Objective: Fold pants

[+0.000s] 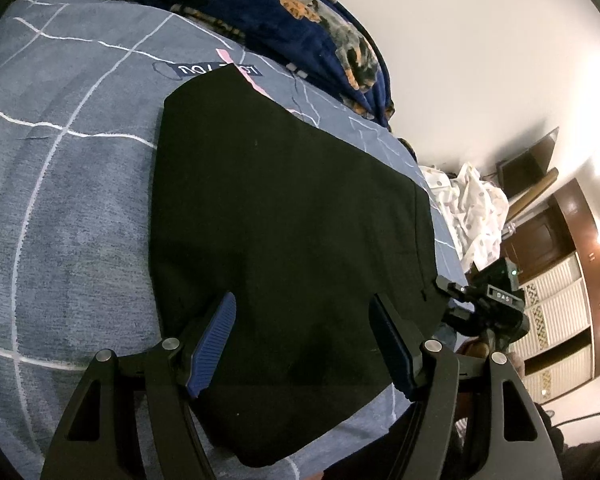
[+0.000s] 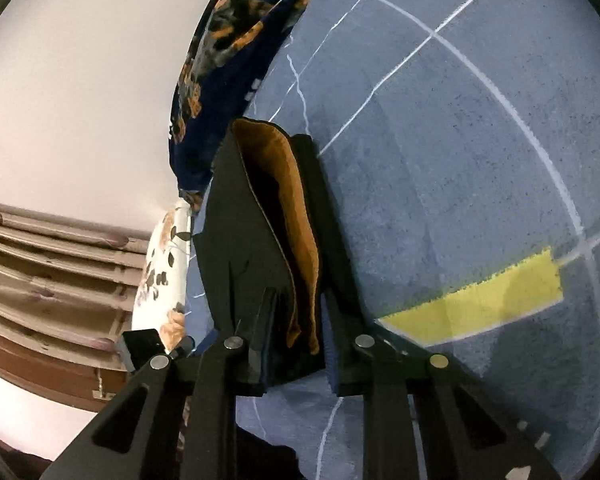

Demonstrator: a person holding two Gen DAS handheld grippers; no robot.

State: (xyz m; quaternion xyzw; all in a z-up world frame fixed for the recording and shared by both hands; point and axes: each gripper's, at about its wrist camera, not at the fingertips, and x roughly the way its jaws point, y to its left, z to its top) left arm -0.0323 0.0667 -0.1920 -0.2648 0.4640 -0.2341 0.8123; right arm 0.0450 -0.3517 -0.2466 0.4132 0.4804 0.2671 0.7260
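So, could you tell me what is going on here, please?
A person with a gripper in each hand is folding black pants on a bed with a blue-grey sheet. The right gripper is shut on one edge of the pants, showing their tan lining. The left gripper hovers open over the flat part, holding nothing.

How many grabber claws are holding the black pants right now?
1. The right gripper is clamped on a bunched edge of the black pants, orange lining showing. The left gripper hangs open above the pants, holding nothing.
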